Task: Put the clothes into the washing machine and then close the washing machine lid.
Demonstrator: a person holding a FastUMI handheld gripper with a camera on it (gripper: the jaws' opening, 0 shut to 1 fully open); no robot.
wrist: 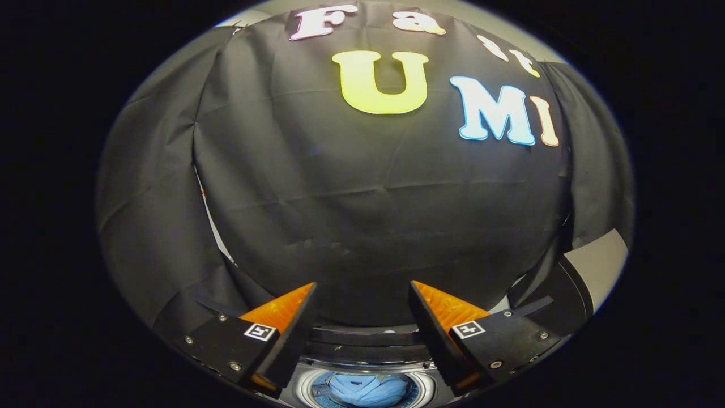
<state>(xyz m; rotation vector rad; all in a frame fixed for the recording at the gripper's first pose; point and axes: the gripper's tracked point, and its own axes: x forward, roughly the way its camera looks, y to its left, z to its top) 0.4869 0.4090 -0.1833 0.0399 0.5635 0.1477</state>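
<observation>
Blue cloth, a crumpled light-blue garment (368,390), lies inside the round steel drum of the top-loading washing machine (306,386), at six o'clock from the gripper (362,294) and below the space between its two fingers. The gripper stands open, its fingers well apart, and nothing is held between them; they point at the black cloth wall (362,215) of the booth, above the machine.

I judge that the first part of the task is done: the clothes are in the drum. What is left is to close the lid. A dark curved band (368,337) sits just beyond the drum at twelve o'clock from it; it may be the raised lid or the back panel of the machine, I cannot tell which.

The garment is bunched, so it has no clear long axis; its folds run roughly from nine o'clock to three o'clock. The drum opening faces upward, toward the gripper.
</observation>
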